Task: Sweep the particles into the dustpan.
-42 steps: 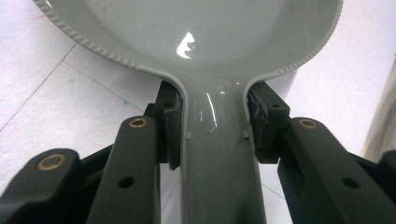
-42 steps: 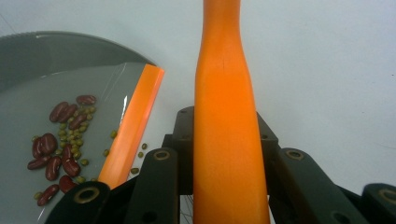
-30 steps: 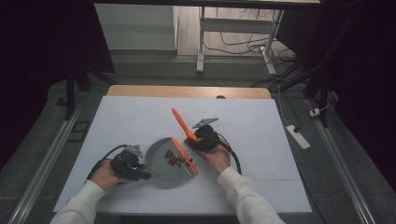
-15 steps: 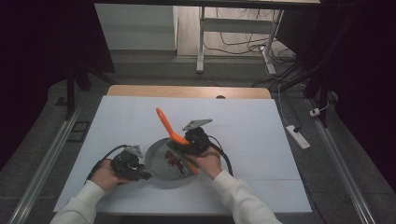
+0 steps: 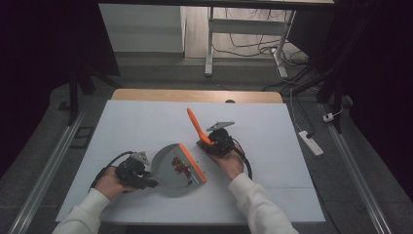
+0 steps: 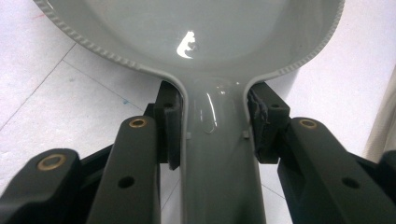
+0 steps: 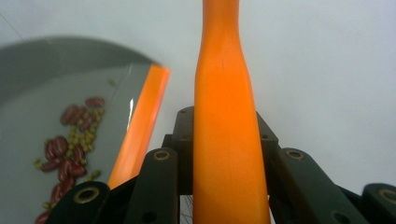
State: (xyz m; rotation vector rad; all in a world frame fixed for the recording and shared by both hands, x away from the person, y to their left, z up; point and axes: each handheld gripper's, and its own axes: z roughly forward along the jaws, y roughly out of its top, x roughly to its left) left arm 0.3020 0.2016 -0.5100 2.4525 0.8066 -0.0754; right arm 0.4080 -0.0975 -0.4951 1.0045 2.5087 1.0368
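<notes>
Down near the front edge of the white-topped desk (image 5: 146, 122), a round grey plastic dustpan (image 5: 171, 170) lies left of centre. Its flat grey handle (image 6: 219, 163) runs straight between the jaws of the left gripper (image 5: 132, 170), whose pads press both sides of the neck just below the ribbed rim. Red beans and small green ones (image 7: 70, 149) lie scattered inside the pan, beside its orange front lip (image 5: 193, 162). Just right of the pan, the right gripper (image 5: 220, 141) is clamped on an orange plastic brush handle (image 7: 224, 140), which rises between its jaws and slants toward the desk's far edge.
</notes>
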